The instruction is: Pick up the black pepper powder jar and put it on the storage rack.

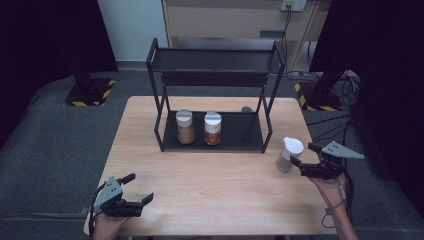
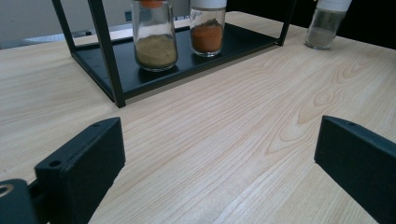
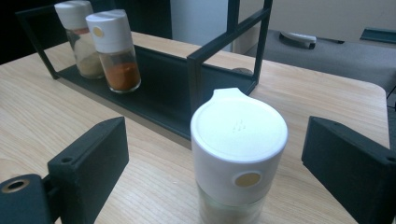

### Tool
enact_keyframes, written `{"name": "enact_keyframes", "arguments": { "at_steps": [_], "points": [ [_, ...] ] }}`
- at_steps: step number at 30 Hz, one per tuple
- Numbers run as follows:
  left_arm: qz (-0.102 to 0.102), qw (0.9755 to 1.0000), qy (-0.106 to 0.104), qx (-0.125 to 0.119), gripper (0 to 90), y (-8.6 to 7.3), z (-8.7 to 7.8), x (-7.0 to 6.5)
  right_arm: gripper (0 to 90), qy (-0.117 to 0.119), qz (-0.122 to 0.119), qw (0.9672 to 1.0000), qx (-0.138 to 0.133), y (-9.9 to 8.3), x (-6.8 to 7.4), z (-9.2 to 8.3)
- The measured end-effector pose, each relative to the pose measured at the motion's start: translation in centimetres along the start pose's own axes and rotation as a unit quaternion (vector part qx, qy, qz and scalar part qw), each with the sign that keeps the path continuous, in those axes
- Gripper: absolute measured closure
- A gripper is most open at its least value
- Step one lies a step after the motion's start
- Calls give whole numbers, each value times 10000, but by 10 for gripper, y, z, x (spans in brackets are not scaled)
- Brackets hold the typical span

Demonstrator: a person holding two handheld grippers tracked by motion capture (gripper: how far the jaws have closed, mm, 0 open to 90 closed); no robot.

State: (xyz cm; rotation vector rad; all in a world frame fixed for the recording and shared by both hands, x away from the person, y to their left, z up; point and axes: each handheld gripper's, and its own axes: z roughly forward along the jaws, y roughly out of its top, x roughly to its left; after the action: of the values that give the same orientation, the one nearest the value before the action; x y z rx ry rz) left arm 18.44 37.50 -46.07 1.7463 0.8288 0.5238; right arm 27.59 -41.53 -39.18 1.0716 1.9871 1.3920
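Note:
A black two-tier rack [image 1: 215, 137] stands on the wooden table [image 1: 210, 200]. On its lower shelf sit a jar of tan spice [image 1: 185, 127] [image 2: 155, 39] [image 3: 79, 39] and a jar of orange spice [image 1: 212, 128] [image 2: 207, 28] [image 3: 114, 51], both white-capped. A third white-capped jar [image 1: 288, 154] [image 2: 327, 23] [image 3: 236, 154] stands on the table right of the rack. My right gripper [image 1: 301, 154] [image 3: 215, 168] is open, its jaws on either side of this jar without touching it. My left gripper [image 1: 141, 187] [image 2: 219, 168] is open over bare wood near the front left corner.
The rack's upper shelf [image 1: 215, 60] holds nothing. A small round dark thing [image 1: 246, 109] lies behind the rack. Beyond the table are grey carpet, a wooden cabinet [image 1: 235, 20] and cables [image 1: 345, 85] at the right.

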Motion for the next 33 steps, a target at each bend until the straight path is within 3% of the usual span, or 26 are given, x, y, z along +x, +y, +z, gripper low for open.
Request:
{"name": "enact_keyframes", "arguments": {
  "at_steps": [29,33],
  "points": [
    [-4,10000,9,8,9,0,0,0,113,39,211,9989,408,-6,-17,49],
    [-4,10000,9,6,9,0,0,0,161,2,249,9989,398,-9,-18,52]
  ]
}}
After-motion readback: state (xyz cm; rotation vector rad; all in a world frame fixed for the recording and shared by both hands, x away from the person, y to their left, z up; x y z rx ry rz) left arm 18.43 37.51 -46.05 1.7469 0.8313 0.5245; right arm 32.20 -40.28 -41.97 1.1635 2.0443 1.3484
